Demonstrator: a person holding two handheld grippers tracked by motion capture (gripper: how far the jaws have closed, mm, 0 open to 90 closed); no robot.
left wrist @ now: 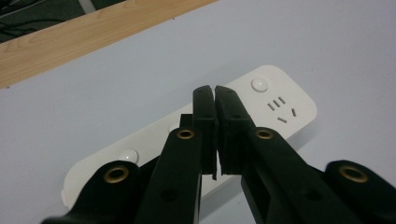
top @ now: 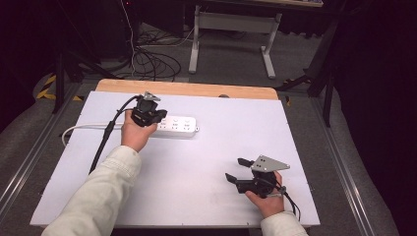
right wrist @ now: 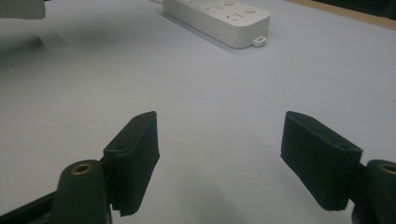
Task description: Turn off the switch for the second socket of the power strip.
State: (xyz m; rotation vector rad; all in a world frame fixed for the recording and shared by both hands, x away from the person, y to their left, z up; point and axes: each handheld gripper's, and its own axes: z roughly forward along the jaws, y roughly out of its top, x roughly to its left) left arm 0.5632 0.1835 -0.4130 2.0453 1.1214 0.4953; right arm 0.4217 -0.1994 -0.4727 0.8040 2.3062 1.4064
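A white power strip (top: 179, 126) lies flat on the pale table (top: 221, 147), left of centre. My left gripper (top: 158, 118) hovers over its left half, and in the left gripper view the jaws stand shut, with nothing visible between them. There the left gripper (left wrist: 215, 93) points down at the strip (left wrist: 280, 100), between two of its round buttons. Whether the tips touch the strip I cannot tell. My right gripper (top: 234, 168) is held near the front right of the table, open and empty. In its own view, the right gripper (right wrist: 219, 140) faces bare table, with the strip (right wrist: 219, 14) far ahead.
The strip's white cord (top: 83, 127) runs off to the left table edge. A wooden strip (top: 187, 88) borders the far edge. Beyond it are floor cables (top: 152, 64) and a desk frame (top: 231, 29). A cream sleeve (top: 98, 196) crosses the front left.
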